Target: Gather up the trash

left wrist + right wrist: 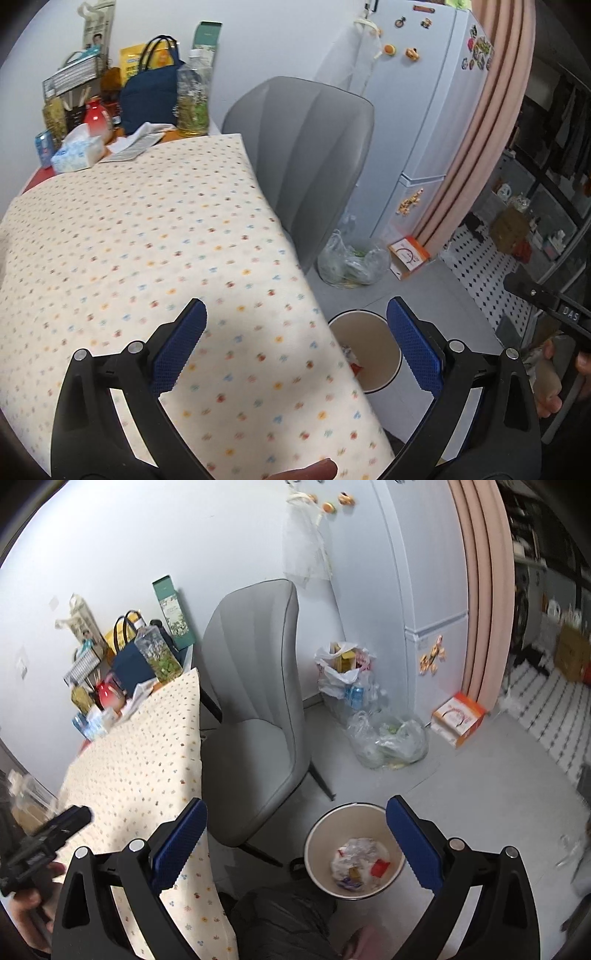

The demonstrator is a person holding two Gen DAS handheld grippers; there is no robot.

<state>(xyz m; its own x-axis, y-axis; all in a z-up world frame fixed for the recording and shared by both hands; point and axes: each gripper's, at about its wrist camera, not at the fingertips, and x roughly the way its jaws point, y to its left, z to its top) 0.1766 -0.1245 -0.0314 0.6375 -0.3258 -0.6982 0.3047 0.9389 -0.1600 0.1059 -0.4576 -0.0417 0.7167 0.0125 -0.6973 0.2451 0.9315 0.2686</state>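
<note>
A round cream waste bin [356, 853] stands on the grey floor beside the table, with crumpled wrappers and scraps [360, 864] lying in its bottom. My right gripper [295, 843] hangs above and in front of it, jaws wide open and empty. In the left wrist view the same bin [369, 350] shows partly behind the table edge. My left gripper [295, 347] is also open with nothing between its blue pads [181, 347], held over the dotted tablecloth [147, 240]. The other gripper [546, 299] and a hand show at the right edge.
A grey chair [258, 701] stands against the table by the bin. Plastic bags of rubbish [388, 738] and an orange-white box [458, 716] lie by the white fridge [424, 590]. Tissue pack [77, 149], bottle [192, 99] and a dark blue bag [147, 99] crowd the table's far end.
</note>
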